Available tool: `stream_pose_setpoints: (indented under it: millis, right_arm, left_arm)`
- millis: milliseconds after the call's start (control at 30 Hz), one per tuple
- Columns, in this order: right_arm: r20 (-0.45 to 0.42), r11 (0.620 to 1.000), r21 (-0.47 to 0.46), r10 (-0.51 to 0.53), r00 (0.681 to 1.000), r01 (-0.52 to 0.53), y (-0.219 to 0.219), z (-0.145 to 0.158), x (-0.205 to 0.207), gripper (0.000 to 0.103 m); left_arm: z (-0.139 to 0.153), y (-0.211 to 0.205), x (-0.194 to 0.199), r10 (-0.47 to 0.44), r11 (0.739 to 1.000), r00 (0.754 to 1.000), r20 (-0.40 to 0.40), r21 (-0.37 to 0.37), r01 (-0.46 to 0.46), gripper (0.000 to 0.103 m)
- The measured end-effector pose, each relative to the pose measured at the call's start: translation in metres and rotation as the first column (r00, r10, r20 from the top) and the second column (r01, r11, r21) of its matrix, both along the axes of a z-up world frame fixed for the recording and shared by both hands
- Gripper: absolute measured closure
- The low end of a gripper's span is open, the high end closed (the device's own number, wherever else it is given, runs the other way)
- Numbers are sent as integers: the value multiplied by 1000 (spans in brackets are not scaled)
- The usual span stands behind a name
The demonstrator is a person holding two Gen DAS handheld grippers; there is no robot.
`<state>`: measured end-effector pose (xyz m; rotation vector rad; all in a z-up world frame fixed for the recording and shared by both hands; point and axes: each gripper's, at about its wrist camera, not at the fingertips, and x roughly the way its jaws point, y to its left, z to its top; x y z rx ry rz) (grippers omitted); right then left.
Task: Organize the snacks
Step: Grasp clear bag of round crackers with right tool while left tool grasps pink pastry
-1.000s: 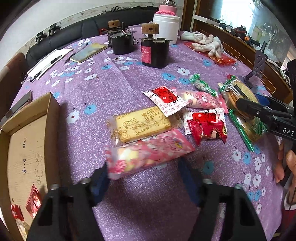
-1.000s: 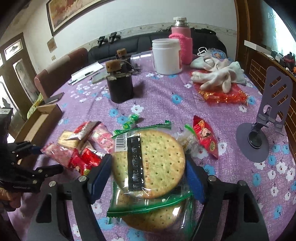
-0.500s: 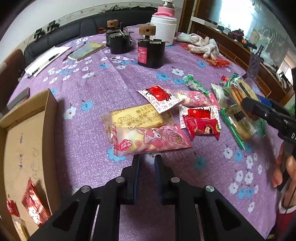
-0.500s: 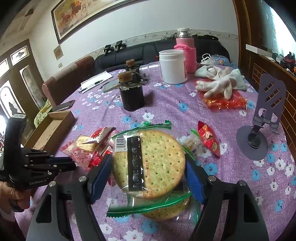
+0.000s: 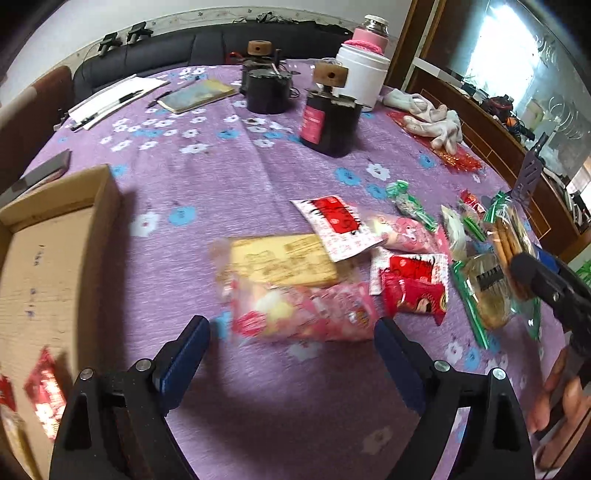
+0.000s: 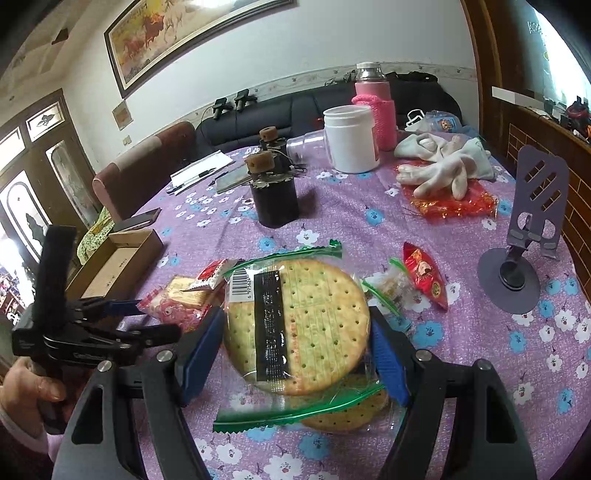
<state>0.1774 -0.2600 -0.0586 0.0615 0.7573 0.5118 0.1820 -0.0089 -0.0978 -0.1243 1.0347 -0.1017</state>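
Left wrist view: the left claw stood wide open, its blue pads flanking the blurred pink snack packet at 12 o'clock, not yet touching it. The step in hand looked like a pick from the snack pile; the next move would call for easing forward and closing across the packet's width, then carrying it to the cardboard box at 9 o'clock, where red packets already lay. A yellow biscuit pack lay just beyond.

Right wrist view: the right claw gripped the round cracker pack between its pads, and it seemed lifted above the desk. The box sat at 10 o'clock. A purple flowered cloth covered the desk; a dark sofa and a framed painting stood behind.
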Motion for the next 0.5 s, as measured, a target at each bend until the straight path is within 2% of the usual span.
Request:
stream_pose_setpoints:
  millis: [67,167,200,233,333,367,433,500]
  right_arm:
    - [-1,1000,0,-1,1000,1,-1,-1,-1,28]
    - [0,1000,0,-2,1000,2,-2,-1,-2,28]
    - [-1,1000,1,-3,1000,3,-2,-1,-3,28]
    - [-2,1000,2,-4,1000,4,-3,-1,-3,28]
    - [-2,1000,8,-13,1000,13,-6,-2,-5,28]
    - [-5,1000,11,-14,1000,14,-6,-2,-5,28]
    - [-4,1000,17,-18,1000,18,-7,-2,-6,28]
    - [1,1000,23,-20,1000,20,-7,0,-8,28]
  left_arm:
    - [-2,-4,4,23,999,1000,20,27,-24,10]
    - [-3,-1,5,60,998,997,47,-7,-59,14]
    - [-2,1,4,70,998,996,53,-5,-70,25]
    - [-1,2,4,80,997,995,61,8,-81,42]
    - [1,11,2,84,996,994,69,-47,-81,53]
    - [2,13,0,83,995,994,75,-57,-79,54]
    - [4,14,-4,80,995,993,92,-61,-75,64]
    - [9,15,-10,79,995,991,106,-74,-71,66]
